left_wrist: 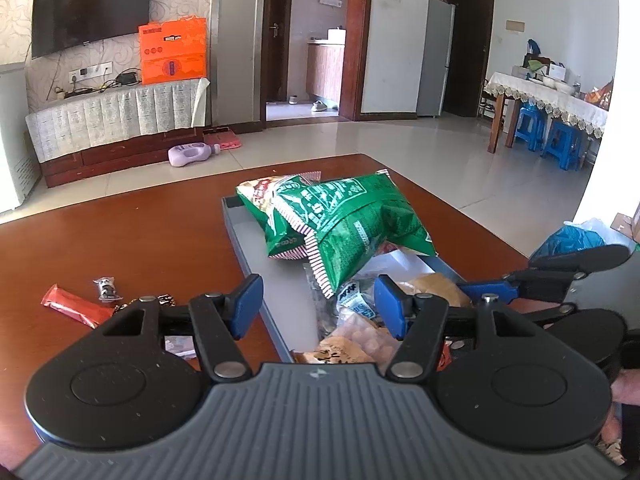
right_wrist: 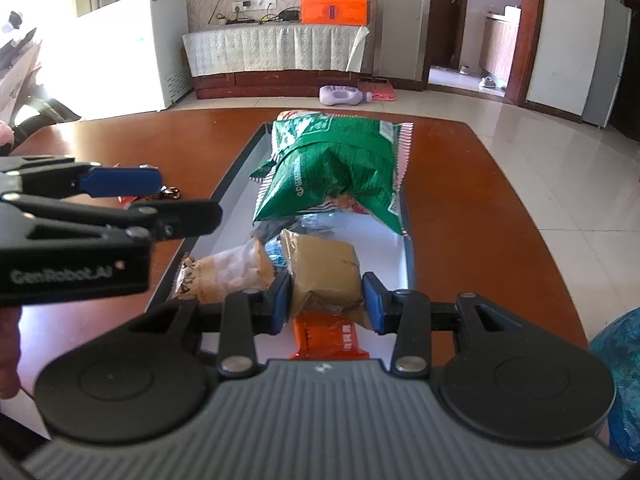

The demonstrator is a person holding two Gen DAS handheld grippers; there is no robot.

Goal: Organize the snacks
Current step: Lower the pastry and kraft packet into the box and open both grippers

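Right gripper (right_wrist: pixel 326 304): blue pads closed against both sides of a tan kraft packet (right_wrist: pixel 322 270), which sits low in the tray (right_wrist: pixel 236 168). An orange wrapper (right_wrist: pixel 328 340) with white characters, not legible, lies under the packet at 6 o'clock.

Left gripper (left_wrist: pixel 318 306): jaws spread wide, nothing between them, poised over the tray's left rim. Its body, seen in the right wrist view, reads "GenRobot.AI".

Tray: grey, rectangular, long axis running from 6 to 12 o'clock in the right wrist view. Contents, near to far: clear bag of pale round snacks (right_wrist: pixel 228 270) at 9 o'clock of the tan packet, then a large green bag (right_wrist: pixel 336 168) with red-and-white striped seams lying lengthwise over the far half. Its print is too small to read.

Table (right_wrist: pixel 480 200): brown, glossy. A wide bare strip lies at 3 o'clock of the tray; the far edge sits just past the green bag. At 9 o'clock of the tray lie a red bar wrapper (left_wrist: pixel 76 310) and a small silver packet (left_wrist: pixel 105 288), near each other.
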